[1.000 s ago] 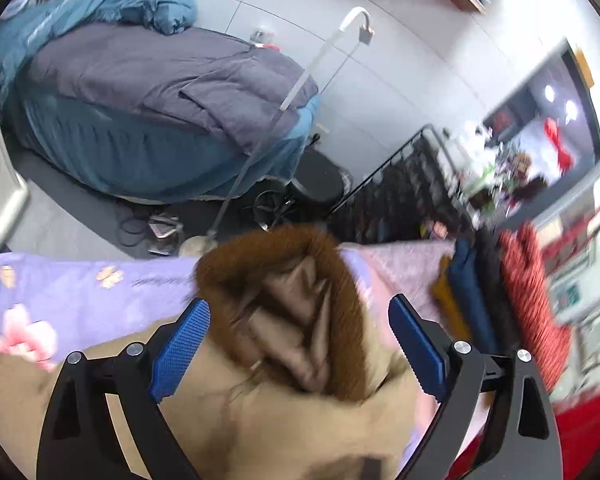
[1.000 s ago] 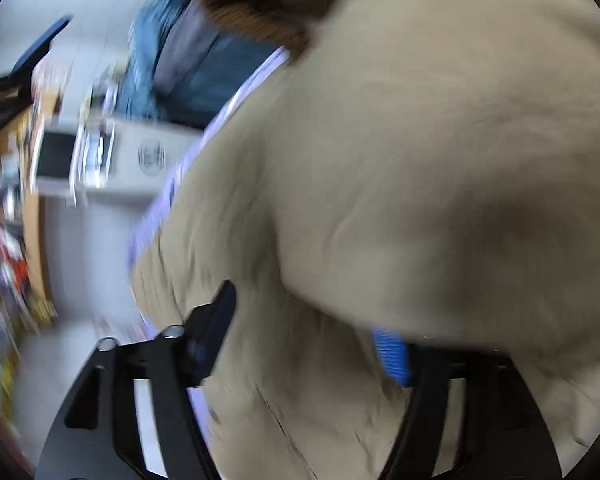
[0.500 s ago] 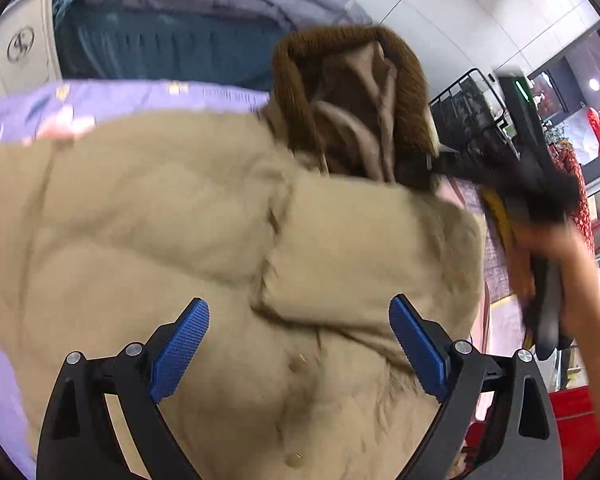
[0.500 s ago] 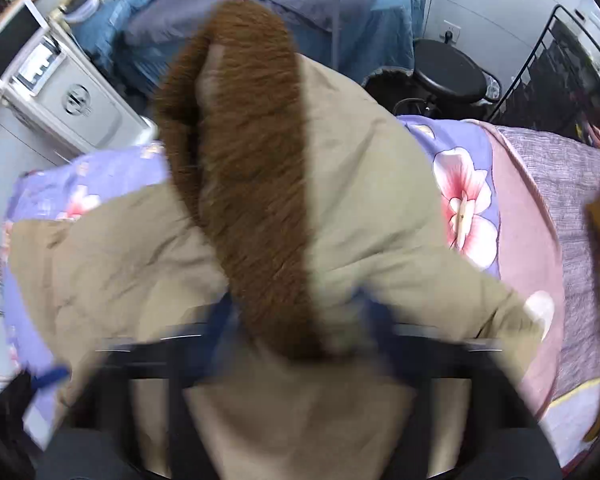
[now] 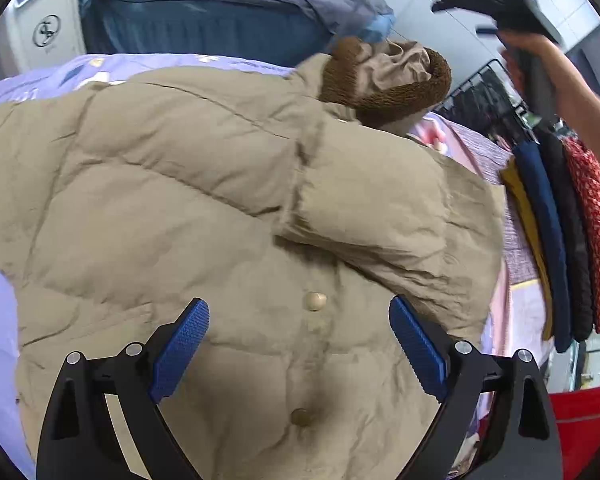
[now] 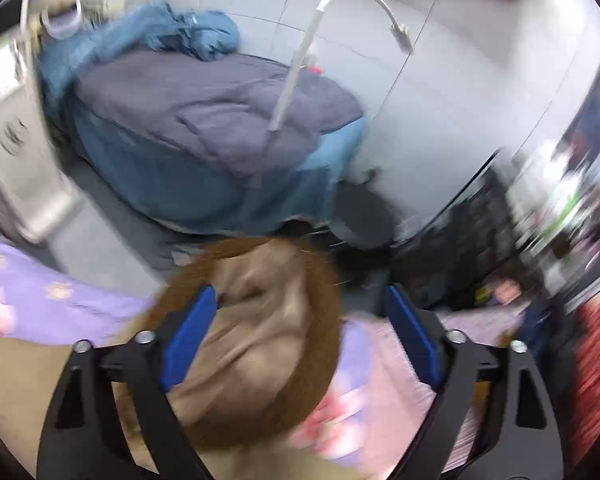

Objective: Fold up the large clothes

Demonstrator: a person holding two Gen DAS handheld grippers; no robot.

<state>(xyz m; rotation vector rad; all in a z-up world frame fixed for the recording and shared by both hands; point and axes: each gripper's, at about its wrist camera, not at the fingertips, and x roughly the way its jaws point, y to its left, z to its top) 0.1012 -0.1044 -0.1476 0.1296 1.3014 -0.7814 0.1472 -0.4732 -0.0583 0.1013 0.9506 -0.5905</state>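
left wrist view: beige coat (image 5: 204,208) lies on purple floral sheet (image 5: 40,80), one sleeve across chest. left gripper (image 5: 300,344) wide open, empty. right gripper (image 6: 296,336) open over fur-trimmed hood (image 6: 260,344); grab hood edge, fold it down flat, slow.

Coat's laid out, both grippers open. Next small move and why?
Probably bring the right gripper down and close on the fur-trimmed hood, then fold it onto the beige coat: the hood sits between its open fingers and sticks past the collar, while the left gripper hovers open over the front.
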